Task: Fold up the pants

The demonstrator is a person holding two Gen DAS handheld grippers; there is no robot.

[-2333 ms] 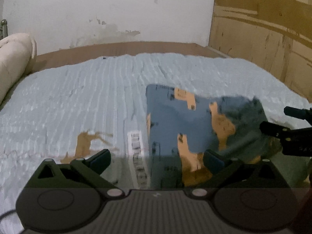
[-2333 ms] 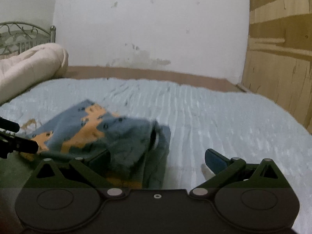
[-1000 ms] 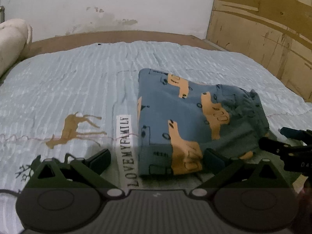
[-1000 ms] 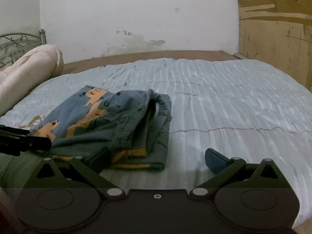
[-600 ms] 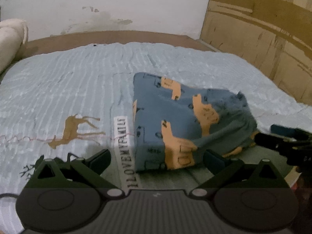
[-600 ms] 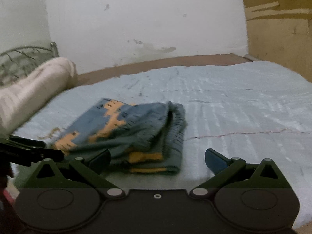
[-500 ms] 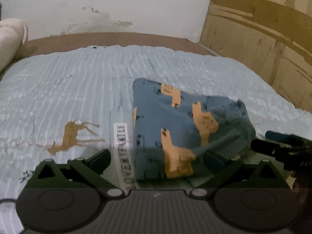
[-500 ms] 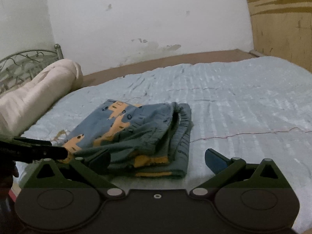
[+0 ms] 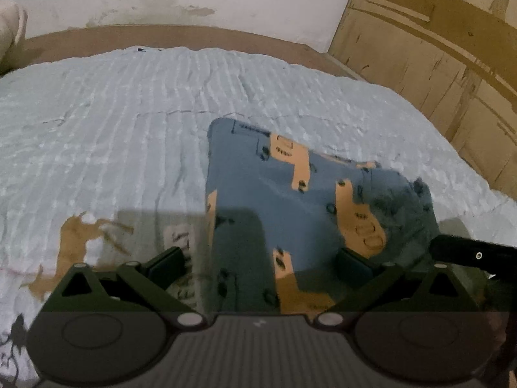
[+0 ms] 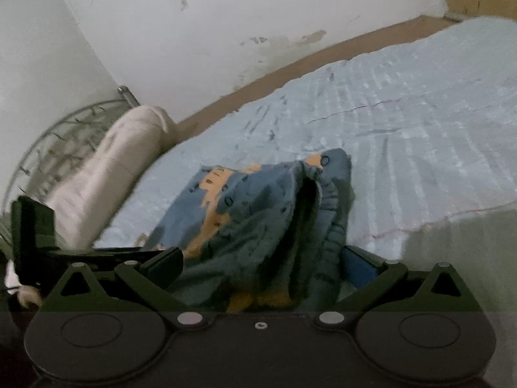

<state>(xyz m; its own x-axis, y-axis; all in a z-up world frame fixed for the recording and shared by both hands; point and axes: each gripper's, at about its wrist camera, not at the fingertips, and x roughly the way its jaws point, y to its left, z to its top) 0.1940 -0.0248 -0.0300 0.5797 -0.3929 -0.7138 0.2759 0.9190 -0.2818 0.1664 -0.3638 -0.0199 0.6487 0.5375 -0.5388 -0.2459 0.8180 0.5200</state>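
Left wrist view: pants [image 9: 290,200], blue with orange print, lie on the pale blue bedspread [image 9: 113,123] as a compact, roughly square packet. The far and left edges look straight. The left gripper [image 9: 261,265] hangs over the near edge with fingers spread wide; the packet's near left corner sits between them, nothing clamped. The other tool's dark finger enters from the right margin, low, next to the bunched right side of the packet. A brown deer print [image 9: 77,242] shows on the spread to the left.

Right wrist view: camera tilted, frame blurred. The right gripper [image 10: 261,262] is spread wide, fingers either side of the waistband end of the pants [image 10: 258,207]. The elastic opening gapes and the layers there are puffed up, not flat. Whether cloth touches the pads cannot be told from this frame. A rolled cream blanket [image 10: 113,168] lies well to the left by the metal headboard [image 10: 64,132].

Judgement: folding is largely done, since the packet is small and multi-layered. What seems left is flattening or tucking the waistband end.
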